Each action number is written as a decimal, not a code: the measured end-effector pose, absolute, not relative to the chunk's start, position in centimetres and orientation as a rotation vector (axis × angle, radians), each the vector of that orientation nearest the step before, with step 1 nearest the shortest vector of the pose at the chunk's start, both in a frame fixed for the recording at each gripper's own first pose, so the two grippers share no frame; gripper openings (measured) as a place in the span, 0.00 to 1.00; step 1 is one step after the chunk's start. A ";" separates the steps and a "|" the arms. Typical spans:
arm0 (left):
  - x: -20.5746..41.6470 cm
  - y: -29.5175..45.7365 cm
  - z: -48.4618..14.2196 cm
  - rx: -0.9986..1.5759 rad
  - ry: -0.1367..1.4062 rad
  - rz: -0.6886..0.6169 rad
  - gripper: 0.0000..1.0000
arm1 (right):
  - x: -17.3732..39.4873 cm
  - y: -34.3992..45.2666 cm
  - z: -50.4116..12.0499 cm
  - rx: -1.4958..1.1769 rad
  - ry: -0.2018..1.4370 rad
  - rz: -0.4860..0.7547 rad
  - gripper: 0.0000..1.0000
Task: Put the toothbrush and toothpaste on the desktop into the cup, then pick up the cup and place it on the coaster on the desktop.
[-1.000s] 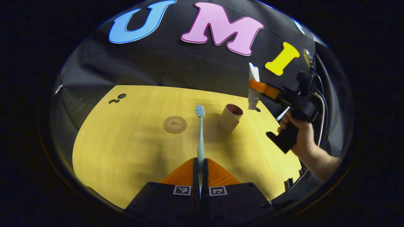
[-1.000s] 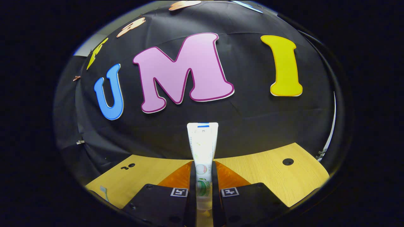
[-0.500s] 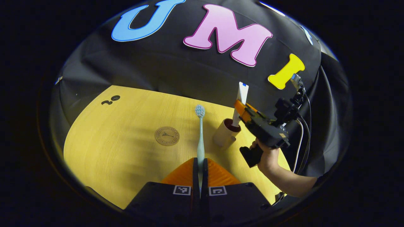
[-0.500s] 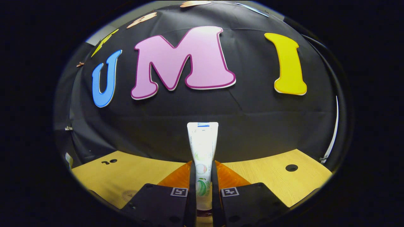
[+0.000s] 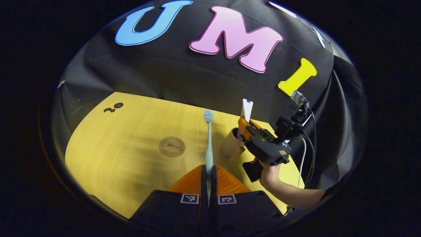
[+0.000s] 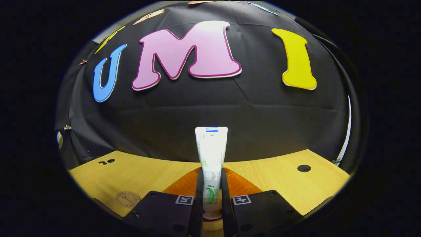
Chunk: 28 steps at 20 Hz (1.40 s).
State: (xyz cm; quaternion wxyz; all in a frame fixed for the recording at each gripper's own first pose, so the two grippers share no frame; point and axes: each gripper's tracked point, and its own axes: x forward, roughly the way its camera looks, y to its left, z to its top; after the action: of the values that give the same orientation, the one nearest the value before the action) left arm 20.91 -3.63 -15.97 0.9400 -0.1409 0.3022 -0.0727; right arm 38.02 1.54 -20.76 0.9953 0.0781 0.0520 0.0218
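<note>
In the left gripper view my left gripper [image 5: 208,184] is shut on the handle of a pale blue toothbrush [image 5: 208,138], bristles pointing away from me above the desk. To its right stands the beige cup [image 5: 230,147]. The right gripper [image 5: 245,126], held by a hand [image 5: 268,172], lowers the white toothpaste tube [image 5: 246,110] upright into the cup. In the right gripper view my right gripper [image 6: 210,194] is shut on the toothpaste tube [image 6: 211,148], whose lower end meets the cup rim [image 6: 210,220]. The round coaster [image 5: 172,146] lies left of the toothbrush and also appears as the coaster [image 6: 128,199].
The yellow wooden desktop [image 5: 131,131] has cable holes at its far left [image 5: 113,107] and in the right gripper view at the far right [image 6: 304,168]. Cables [image 5: 306,144] trail from the right gripper. Black cloth walls close in the back.
The right gripper has carried the toothpaste leftward and down, from beside the cup to inside its mouth. My left gripper holds the toothbrush nearly still.
</note>
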 end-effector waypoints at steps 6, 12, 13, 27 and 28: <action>20.7 -5.0 -15.6 -0.277 0.608 -0.161 0.06 | 36.6 0.5 -21.6 0.180 0.134 0.022 0.67; 24.2 -9.3 -12.2 -0.278 0.512 -0.257 0.06 | 30.5 -5.9 -19.3 0.189 0.155 -0.063 0.99; 25.6 -10.4 -11.0 -0.282 0.473 -0.274 0.06 | 29.5 -6.9 -19.3 0.185 0.169 -0.076 0.99; 41.4 -17.6 -9.2 -0.129 0.065 -0.336 0.06 | 19.9 -11.7 -20.5 0.146 0.373 -0.034 0.98; 41.9 -17.9 -10.0 -0.101 0.051 -0.334 0.06 | 19.5 -11.6 -20.9 0.141 0.384 -0.030 0.98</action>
State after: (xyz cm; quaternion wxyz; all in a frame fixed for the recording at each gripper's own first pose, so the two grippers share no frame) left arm 41.89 -17.86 -9.99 0.9845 -0.0500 0.0255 -0.1663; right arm 19.52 -11.57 -20.91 0.9791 0.0698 0.1906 -0.0151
